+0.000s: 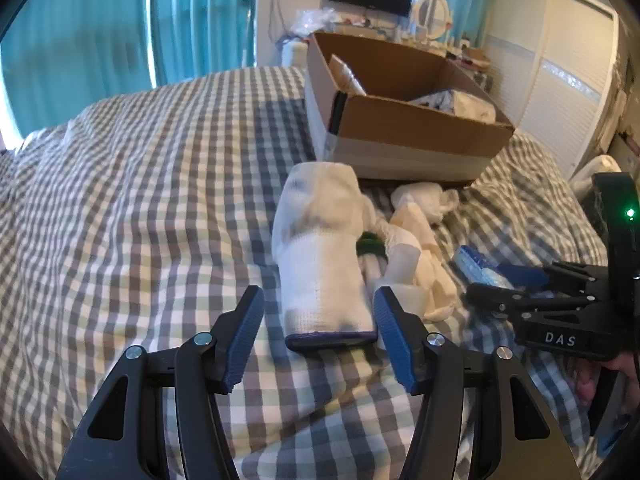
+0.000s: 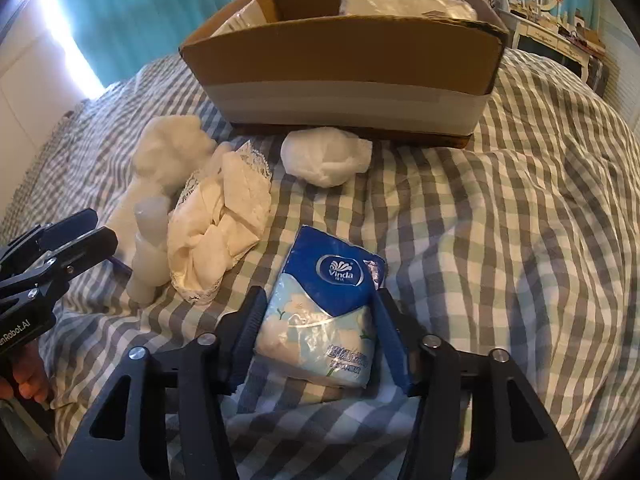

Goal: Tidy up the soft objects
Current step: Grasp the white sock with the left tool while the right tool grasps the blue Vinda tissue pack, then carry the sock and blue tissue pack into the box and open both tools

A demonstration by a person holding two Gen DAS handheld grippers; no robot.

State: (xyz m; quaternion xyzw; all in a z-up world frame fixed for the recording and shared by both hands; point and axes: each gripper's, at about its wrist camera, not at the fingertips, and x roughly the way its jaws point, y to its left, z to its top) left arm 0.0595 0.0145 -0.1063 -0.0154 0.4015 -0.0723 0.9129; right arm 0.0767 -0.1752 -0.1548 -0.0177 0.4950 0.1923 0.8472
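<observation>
Both claws are low over the checked bed (image 1: 140,208), each lined up on a different soft thing. The left claw (image 1: 318,336) is spread wide, its blue pads either side of the dark-trimmed cuff of a white sock (image 1: 320,248); the pads look just clear of the fabric, not yet pressing it. The sock's long axis runs straight away from this claw toward 12 o'clock, pointing at the near wall of the cardboard box (image 1: 416,136), so the pads sit across its narrow width. The right claw (image 2: 316,328) brackets the lower half of a blue and white tissue pack (image 2: 324,304); its pads lie against or very near the pack's two sides, and whether they are already squeezing it I cannot tell. The pack's long axis also runs toward 12 o'clock, tilted a little toward 1 o'clock, with the box (image 2: 344,60) well beyond it. From the right claw, a crumpled lace cloth (image 2: 220,216) lies at 10 o'clock, and a white wad (image 2: 326,156) sits at 12 o'clock just before the box. The box already holds some pale bundles. In my judgement each claw is nearest its own item, and the coming move turns on closing across the short axis, then carrying forward to the box.
</observation>
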